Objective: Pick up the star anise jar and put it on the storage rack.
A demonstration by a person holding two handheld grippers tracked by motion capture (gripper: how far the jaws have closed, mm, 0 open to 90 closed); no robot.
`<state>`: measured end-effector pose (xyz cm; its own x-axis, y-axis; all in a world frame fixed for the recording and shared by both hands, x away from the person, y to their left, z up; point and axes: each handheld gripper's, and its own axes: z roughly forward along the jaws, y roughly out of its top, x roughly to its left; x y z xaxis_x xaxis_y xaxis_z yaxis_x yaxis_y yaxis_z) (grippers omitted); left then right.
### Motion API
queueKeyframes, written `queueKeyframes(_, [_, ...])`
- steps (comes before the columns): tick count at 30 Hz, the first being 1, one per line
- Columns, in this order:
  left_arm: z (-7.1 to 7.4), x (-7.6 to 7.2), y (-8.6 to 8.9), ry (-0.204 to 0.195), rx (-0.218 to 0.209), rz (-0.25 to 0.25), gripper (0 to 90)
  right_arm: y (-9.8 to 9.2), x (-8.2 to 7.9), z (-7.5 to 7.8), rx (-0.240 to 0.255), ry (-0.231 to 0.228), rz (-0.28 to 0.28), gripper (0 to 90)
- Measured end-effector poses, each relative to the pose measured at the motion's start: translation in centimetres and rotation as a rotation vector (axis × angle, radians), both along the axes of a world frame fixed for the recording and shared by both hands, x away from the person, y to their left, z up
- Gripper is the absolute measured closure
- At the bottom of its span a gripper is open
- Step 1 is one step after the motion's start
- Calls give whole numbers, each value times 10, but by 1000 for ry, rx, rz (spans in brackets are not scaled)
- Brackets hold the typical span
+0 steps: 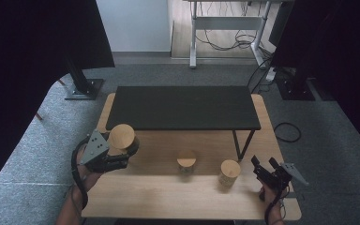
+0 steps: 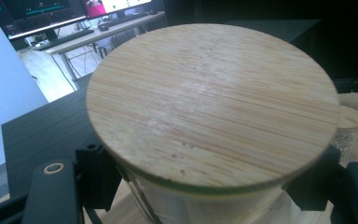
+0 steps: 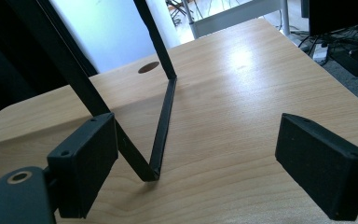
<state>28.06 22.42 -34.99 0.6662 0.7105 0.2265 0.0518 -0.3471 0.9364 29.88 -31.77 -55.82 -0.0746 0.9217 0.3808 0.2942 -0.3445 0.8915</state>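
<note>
Bamboo-lidded jar (image 1: 122, 137) sits clamped in the left claw (image 1: 122, 152), lifted clear of the desk (image 1: 168, 197) at its left end, just in front of the near left corner of the black shelf riser (image 1: 183, 107). In the left gripper view the round bamboo lid (image 2: 212, 102) tilts slightly toward the camera, with the clear jar wall below it pressed between the two black pads on either side. The person's left hand (image 1: 86, 176) comes up from the bottom edge, forearm angled inward, the claw pointing forward and a little to the right with its grey three-cornered plate (image 1: 94, 146) on top. The right claw (image 1: 265, 168) is released, its jaws standing wide apart with nothing between them; it rests low at the desk's right end, held by the right hand (image 1: 271, 201) and aimed forward and slightly left. In the right gripper view it looks along the bare wood toward the riser's black metal leg (image 3: 164, 126). Two more lidded jars stand on the desk between the claws, one near the centre (image 1: 186, 161) and one (image 1: 229, 172) just left of the right claw. No label or writing can be read on any jar.
</note>
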Motion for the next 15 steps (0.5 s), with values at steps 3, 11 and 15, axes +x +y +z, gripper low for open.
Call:
queueKeyframes(3, [4, 1, 0, -5, 3, 1, 250, 0, 0, 0, -2, 0, 0, 125])
queueKeyframes(11, [13, 6, 0, -15, 7, 9, 250, 0, 0, 0, -4, 0, -1, 125])
queueKeyframes(15, [17, 7, 0, -24, 9, 10, 250, 0, 0, 0, -3, 0, -1, 125])
